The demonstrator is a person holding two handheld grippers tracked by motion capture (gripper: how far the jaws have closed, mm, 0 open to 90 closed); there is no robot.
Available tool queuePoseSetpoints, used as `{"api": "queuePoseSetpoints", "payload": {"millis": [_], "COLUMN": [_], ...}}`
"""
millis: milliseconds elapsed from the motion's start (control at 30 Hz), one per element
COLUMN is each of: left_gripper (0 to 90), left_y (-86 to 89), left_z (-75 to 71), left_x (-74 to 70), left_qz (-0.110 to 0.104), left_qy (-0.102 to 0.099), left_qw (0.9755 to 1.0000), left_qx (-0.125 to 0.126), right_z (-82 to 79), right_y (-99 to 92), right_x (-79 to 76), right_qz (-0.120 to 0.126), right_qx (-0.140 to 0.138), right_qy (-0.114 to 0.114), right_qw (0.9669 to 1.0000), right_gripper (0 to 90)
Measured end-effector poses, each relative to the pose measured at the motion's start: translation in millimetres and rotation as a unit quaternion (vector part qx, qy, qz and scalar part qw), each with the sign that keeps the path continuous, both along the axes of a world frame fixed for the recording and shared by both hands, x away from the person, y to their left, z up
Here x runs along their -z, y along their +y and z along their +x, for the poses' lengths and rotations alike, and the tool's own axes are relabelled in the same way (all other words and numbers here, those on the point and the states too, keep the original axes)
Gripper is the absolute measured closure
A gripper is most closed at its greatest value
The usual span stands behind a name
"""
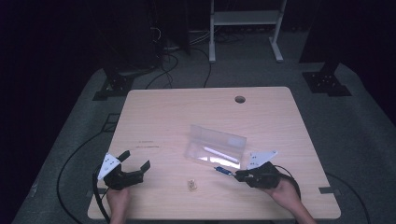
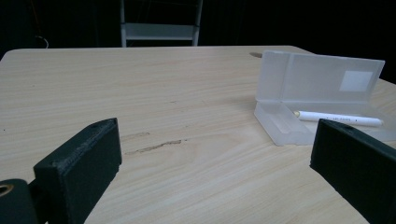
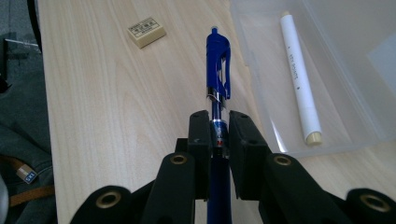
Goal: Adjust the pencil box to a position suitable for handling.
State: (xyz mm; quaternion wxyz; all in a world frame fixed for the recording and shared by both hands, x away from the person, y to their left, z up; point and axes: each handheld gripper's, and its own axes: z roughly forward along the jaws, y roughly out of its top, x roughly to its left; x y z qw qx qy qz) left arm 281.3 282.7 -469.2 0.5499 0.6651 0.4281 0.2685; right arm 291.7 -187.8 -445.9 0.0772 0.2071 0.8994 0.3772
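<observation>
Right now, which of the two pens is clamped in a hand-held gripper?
The blue pen, clamped between the right hand-held gripper's jaws beside the case. The white pen lies loose inside the open clear pencil case.

Table: light wood with fine, darker grain lines and a short brown streak; one dark round hole near its far edge.

Case: frosted, translucent plastic, with a paler square label on its raised lid.

Marker: white barrel, small grey lettering, cream-coloured end.

Pen: deep blue cap and clip, a silver band, a clear section showing blue and red marks.

Eraser: pale beige with a cream label printed in dark characters.

Left gripper: black, with a white three-cornered plate.

Right gripper: black, with brass-coloured rings at the screw holes.

Floor: grey, crossed by black cables.
</observation>
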Motion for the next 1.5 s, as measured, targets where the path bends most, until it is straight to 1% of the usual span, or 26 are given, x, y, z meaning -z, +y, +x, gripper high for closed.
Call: {"api": "queuePoseSetpoints", "payload": {"millis": [167,267,500,667,967,1000,1233,1267,1500], "left_gripper": [1.1,1.1,1.1,1.1,1.1,1.1,1.1,1.1,1.1], "left_y": [0.0,-0.1,0.1,0.0,-0.1,0.2,0.2,0.1,0.2], "left_z": [0.0,0.1,0.3,0.2,0.8,0.5,0.2,0.2,0.6], "left_x": [-0.1,0.0,0.1,0.0,0.4,0.3,0.2,0.1,0.6], "left_qz": [0.000,0.000,0.000,0.000,0.000,0.000,-0.001,-0.001,-0.001], "left_qy": [0.000,0.001,0.001,0.001,0.002,0.002,0.000,0.000,0.000], "left_qw": [1.0000,1.0000,1.0000,1.0000,1.0000,1.0000,1.0000,1.0000,1.0000], "left_qx": [0.000,0.000,0.001,0.001,0.002,0.001,0.001,0.001,0.001], "right_z": [4.1,8.3,16.9,22.6,35.0,37.7,48.2,50.3,62.4], "right_y": [2.4,5.5,11.6,18.6,29.5,31.9,38.9,39.8,44.1], "right_x": [-8.9,-14.6,-25.0,-32.4,-39.3,-41.3,-41.8,-41.0,-31.8], "right_qz": [0.001,-0.006,-0.011,-0.014,-0.015,-0.015,-0.018,-0.020,-0.028], "right_qx": [-0.001,-0.002,-0.002,-0.008,-0.012,-0.013,-0.013,-0.012,-0.006], "right_qy": [-0.004,-0.009,-0.013,-0.019,-0.025,-0.029,-0.029,-0.030,-0.021], "right_qw": [1.0000,0.9999,0.9999,0.9997,0.9995,0.9994,0.9993,0.9993,0.9994], "right_gripper": [79.1,79.1,79.1,79.1,79.1,79.1,79.1,79.1,79.1]}}
